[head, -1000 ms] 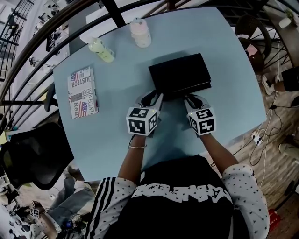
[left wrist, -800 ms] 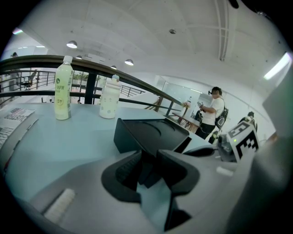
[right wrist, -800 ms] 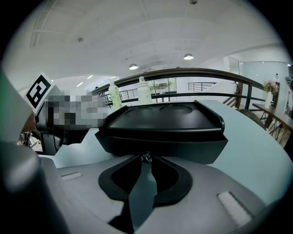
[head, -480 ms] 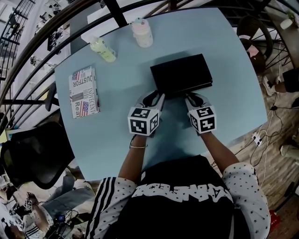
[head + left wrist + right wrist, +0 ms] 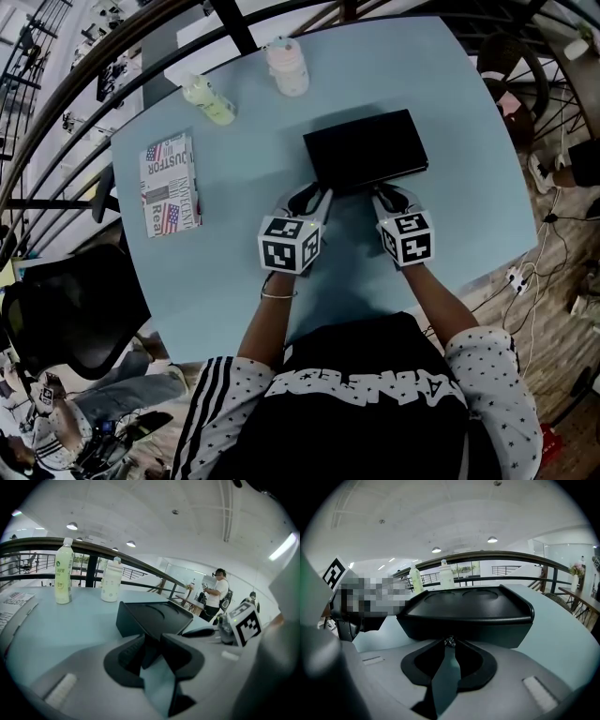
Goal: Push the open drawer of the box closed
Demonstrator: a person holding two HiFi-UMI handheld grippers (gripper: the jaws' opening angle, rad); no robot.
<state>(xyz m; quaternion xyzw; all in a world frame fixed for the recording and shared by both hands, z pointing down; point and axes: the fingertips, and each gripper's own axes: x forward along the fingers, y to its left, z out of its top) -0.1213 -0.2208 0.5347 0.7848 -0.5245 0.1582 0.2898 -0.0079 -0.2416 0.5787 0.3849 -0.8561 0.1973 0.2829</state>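
The left tool (image 5: 314, 199), jaws apart, is sitting at the near-left corner of the box (image 5: 366, 148), which is lying mid-tabletop (image 5: 225, 281) with its long side facing the near edge. The right tool (image 5: 384, 195) is pinching the small knob (image 5: 450, 641) on the drawer front, so closing it is looking like a push toward the far edge.

- A light blue table (image 5: 450, 112) fills the middle of the scene.
- A pale green bottle (image 5: 206, 99) stands upright at the table's far left.
- A whitish bottle (image 5: 285, 66) stands to its right.
- A flag-printed booklet (image 5: 169, 184) lies flat near the left edge.
- A black chair (image 5: 66, 319) sits off the table's near left.
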